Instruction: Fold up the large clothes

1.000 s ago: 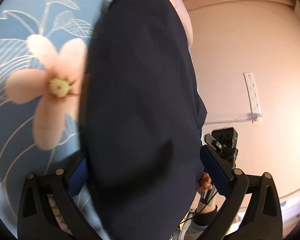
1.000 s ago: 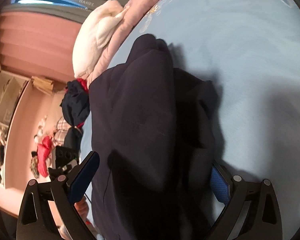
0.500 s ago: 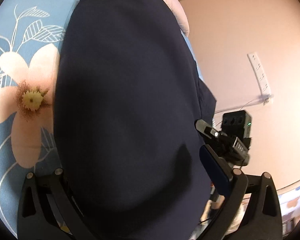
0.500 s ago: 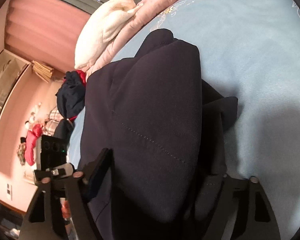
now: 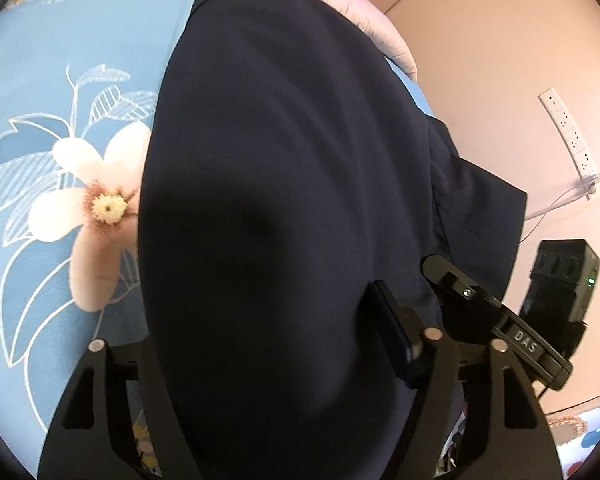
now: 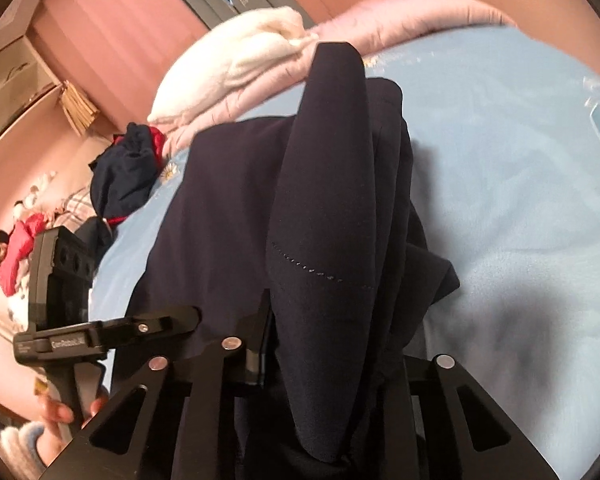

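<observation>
Dark navy cloth fills the near part of both views. This garment (image 5: 284, 200) is big, smooth and thick, and it bulges up between the fingers of each tool. The left hand-held gripper (image 5: 268, 360) is closing, and the cloth sits between its jaws. The right hand-held gripper (image 6: 332, 344) is closing too, and it pinches a fat fold of the garment (image 6: 324, 208) with a dotted line of stitches on it. The rest of the garment lies on the bed (image 6: 520, 200), close to its edge. The bed has a light blue sheet (image 5: 40, 288) with a big pink and white flower (image 5: 88, 200). Farther back lie a pink quilt (image 6: 400, 20) and a white pillow (image 6: 236, 60). Beyond the bed are a pile of clothes (image 6: 128, 168), a pink wall (image 5: 500, 60) with a white power strip (image 5: 572, 140), and pink curtains (image 6: 112, 36).
</observation>
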`<state>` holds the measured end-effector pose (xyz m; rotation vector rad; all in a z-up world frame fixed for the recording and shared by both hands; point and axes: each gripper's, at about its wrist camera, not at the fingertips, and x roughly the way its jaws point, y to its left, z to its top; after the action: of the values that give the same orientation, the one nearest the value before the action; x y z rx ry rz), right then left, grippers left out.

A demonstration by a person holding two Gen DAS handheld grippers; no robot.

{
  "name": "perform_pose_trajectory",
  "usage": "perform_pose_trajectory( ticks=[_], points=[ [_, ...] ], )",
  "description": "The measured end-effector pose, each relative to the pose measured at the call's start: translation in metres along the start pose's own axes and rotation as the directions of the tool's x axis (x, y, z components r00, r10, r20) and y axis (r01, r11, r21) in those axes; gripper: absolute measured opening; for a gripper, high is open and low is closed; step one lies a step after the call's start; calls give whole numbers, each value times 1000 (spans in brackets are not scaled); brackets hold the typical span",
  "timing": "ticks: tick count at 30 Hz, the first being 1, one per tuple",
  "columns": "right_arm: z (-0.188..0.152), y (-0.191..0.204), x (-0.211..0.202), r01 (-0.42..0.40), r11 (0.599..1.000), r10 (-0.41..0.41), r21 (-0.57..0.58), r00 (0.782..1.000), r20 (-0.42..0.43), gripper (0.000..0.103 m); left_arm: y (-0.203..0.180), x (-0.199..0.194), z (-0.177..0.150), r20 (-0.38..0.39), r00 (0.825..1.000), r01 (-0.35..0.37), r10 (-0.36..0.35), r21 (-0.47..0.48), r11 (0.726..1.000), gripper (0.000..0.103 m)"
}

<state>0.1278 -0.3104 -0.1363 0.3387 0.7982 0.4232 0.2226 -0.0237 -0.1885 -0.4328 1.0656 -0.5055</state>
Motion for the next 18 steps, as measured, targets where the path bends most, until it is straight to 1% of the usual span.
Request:
perform_pose_trajectory(
  ticks=[2,4,8,12,18],
  points=[
    [-2,11,-6,19,999,-18,-37,999,32,23,-7,-6,-5,21,1000,-24,23,29,999,65],
    [-5,20,-12,22,998,-18,-65,998,56,23,-14,-13,-12,42,998,-51,49,62,997,63],
    [-8,32,-22,17,996,-9,-92,996,84,22,-20,-25,-24,66,995,-77,71,93,993,63],
    [-15,42,-24,-10,995,19,-96,996,86,22,-17,-45,-36,87,992,-98,89,108,989,62],
    [-22,76,-23,-37,992,49,-123,994,97,22,-15,-75,-57,131,984,-137,121,122,983,62]
  ],
)
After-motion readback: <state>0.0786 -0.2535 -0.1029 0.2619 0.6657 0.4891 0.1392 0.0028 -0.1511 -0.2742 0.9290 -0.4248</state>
